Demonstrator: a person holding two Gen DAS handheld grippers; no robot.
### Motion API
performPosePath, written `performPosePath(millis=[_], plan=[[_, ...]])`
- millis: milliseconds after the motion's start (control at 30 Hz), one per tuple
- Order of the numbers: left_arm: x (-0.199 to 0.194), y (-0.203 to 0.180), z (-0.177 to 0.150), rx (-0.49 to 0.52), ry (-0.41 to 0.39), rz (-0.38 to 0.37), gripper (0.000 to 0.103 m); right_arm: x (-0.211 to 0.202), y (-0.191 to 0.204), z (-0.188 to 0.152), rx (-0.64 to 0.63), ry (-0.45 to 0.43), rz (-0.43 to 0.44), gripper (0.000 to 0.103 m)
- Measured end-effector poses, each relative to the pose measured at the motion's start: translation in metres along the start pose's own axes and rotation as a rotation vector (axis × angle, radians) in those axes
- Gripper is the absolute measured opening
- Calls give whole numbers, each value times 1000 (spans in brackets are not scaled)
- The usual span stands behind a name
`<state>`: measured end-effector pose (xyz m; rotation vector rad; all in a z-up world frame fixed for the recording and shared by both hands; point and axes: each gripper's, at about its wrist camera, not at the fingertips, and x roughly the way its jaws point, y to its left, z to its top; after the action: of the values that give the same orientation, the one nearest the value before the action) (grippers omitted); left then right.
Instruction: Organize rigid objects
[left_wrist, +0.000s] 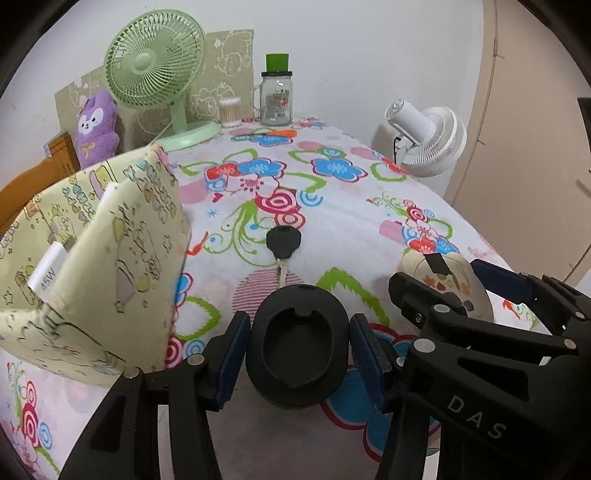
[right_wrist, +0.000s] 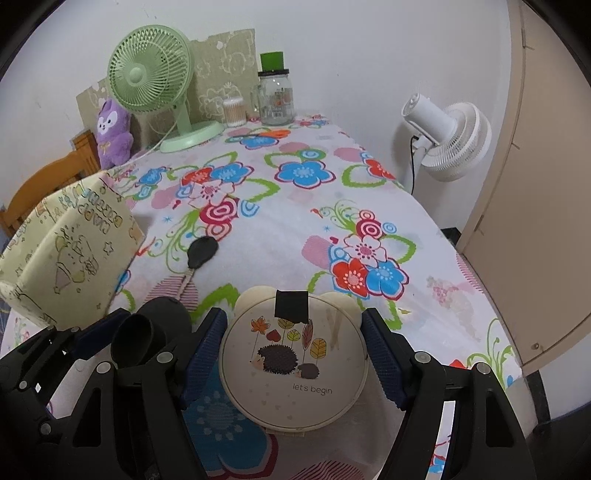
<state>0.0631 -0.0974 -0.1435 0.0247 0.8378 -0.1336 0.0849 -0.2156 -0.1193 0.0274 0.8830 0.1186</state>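
Nearest, left wrist view: left gripper (left_wrist: 297, 354) straddled black oval cap (left_wrist: 298, 345), blue pads close on both flanks; contact not confirmable, a thin gap possibly visible each side, so recorded as fingers spread around cap, not clenched. Cap sat on floral tablecloth (left_wrist: 351, 221), hollow side up, long axis running roughly along the finger direction.

Right wrist view: right gripper (right_wrist: 293, 347) bracketed round hedgehog-print compact (right_wrist: 291, 362), lying flat, black tape patch at far edge. Slim gaps seen between pads and rim; fingers released, nothing grasped. Same compact seen in left view just right of cap, behind right gripper's frame.

Further out: black-headed key (left_wrist: 282, 247) lay beyond cap, head away, blade pointing back toward left gripper, tip just behind cap's far rim. Long axis nearly in line with left fingers. Left gripper judged nearer to key.

Left of key: patterned storage box (left_wrist: 99, 258), open top, white cards standing inside. Judged the likely destination; lay to left of both grippers, nearer left one.

Far end: green desk fan (left_wrist: 157, 59), glass mug jar (left_wrist: 276, 99), cotton swab tub (left_wrist: 230, 112), purple plush (left_wrist: 96, 127). White fan (left_wrist: 428, 136) off table edge.
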Motion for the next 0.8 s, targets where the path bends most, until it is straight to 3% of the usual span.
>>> performPosePath(millis=[800], plan=[[-53, 12, 28, -8, -79, -5, 57, -53, 19, 30, 0, -77, 16, 77]])
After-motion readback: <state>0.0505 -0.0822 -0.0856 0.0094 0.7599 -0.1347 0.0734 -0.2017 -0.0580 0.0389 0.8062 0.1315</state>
